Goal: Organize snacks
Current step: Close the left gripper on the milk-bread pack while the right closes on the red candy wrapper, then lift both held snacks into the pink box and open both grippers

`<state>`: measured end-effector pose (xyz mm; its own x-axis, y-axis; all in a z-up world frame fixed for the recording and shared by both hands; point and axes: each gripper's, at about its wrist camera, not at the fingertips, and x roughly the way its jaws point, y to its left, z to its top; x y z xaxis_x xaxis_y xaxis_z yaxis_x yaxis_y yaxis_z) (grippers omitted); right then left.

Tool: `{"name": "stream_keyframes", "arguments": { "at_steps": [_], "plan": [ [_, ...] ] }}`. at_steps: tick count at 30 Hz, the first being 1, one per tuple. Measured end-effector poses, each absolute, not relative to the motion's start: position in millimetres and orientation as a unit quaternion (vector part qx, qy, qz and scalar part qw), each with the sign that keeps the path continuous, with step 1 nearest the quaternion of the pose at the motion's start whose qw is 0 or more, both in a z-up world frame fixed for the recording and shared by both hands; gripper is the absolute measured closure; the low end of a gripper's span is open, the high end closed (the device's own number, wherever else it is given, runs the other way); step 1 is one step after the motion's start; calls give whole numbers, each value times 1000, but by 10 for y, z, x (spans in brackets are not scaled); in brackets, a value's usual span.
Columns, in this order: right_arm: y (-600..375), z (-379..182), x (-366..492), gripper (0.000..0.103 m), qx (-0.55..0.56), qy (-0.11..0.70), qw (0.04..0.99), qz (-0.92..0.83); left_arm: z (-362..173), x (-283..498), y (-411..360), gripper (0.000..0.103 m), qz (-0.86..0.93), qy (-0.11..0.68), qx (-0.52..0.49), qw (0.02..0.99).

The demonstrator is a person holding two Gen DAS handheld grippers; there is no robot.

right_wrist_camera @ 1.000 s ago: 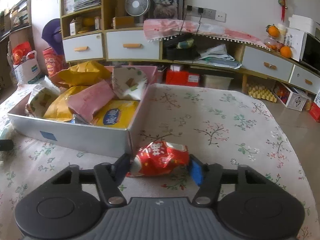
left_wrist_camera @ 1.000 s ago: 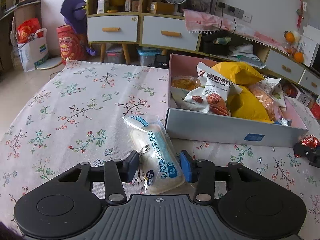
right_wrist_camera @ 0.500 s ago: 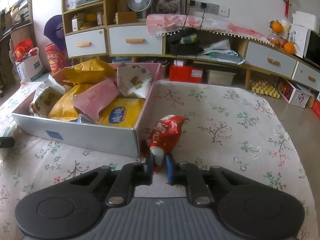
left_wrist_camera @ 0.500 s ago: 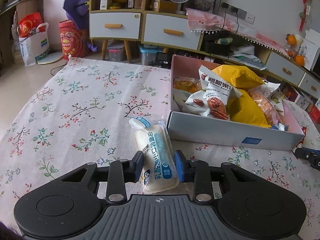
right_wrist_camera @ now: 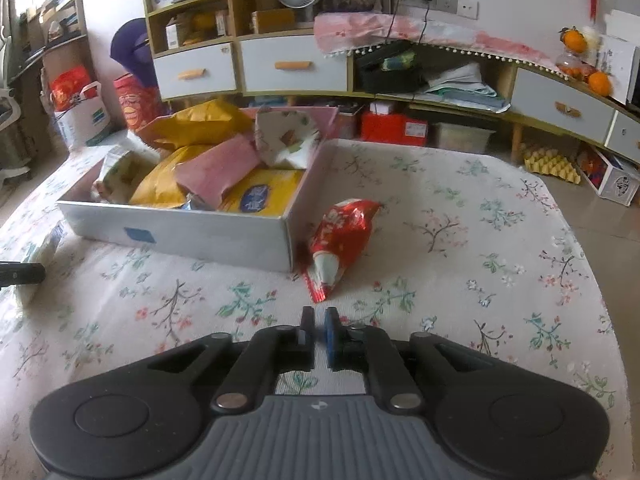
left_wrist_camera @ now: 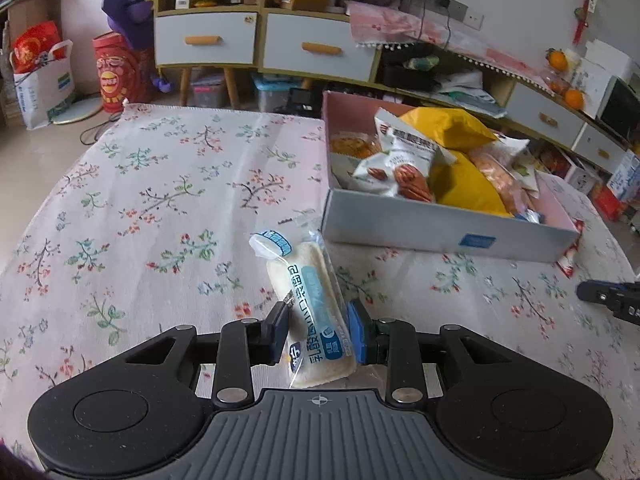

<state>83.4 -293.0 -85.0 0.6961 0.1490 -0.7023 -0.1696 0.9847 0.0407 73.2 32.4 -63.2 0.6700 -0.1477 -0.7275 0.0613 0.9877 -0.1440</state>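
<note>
Floral-cloth tabletop (left_wrist_camera: 132,200) carries the snack box (left_wrist_camera: 440,232) ahead-right of the left tool (left_wrist_camera: 318,334), clamped on a bread packet (left_wrist_camera: 310,312); right tool (right_wrist_camera: 319,330) is pinched together empty, red snack bag (right_wrist_camera: 342,236) lying just ahead.

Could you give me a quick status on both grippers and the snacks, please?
Left gripper shut on bread packet. Right gripper shut, empty; red snack bag lies loose beside box. Nothing in the way.
</note>
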Motion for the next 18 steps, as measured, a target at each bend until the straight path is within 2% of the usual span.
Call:
{"name": "stream_keyframes", "arguments": {
  "at_steps": [1,2,3,13,18],
  "plan": [
    [-2933,-841,833,84,-12,377,922,80,-630,720,317,74,-60,404,-55,911],
    [-2941,-827,830,78,-6,373,925,73,-628,711,308,74,-63,405,-56,910],
    [-2964,-799,841,76,6,369,927,68,-628,702,293,74,-68,407,-56,909],
    [-3407,-674,1241,75,231,365,902,4,-648,658,53,74,-113,406,-29,906],
    [-3406,-784,1457,74,292,380,878,-11,-654,649,4,68,-115,406,-15,906]
  ]
}}
